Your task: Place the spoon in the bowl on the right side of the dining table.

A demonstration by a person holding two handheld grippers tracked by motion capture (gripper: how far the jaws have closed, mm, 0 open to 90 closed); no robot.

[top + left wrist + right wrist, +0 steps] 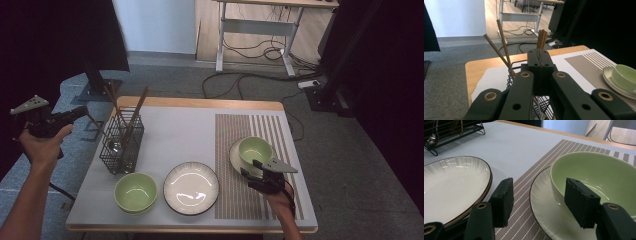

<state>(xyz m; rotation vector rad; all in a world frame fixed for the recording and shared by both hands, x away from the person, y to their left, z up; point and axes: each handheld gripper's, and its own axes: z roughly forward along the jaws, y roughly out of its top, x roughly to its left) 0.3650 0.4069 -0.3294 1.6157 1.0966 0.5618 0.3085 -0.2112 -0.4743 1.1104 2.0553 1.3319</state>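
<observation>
Left tongs (80,112) held level, clamping chopsticks (541,39) above the rack (121,142).

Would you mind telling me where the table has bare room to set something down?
The white mat is bare between the wire basket and the striped mat. It is crowded along the front: bowl, plate, and the right gripper by the saucer.
</observation>
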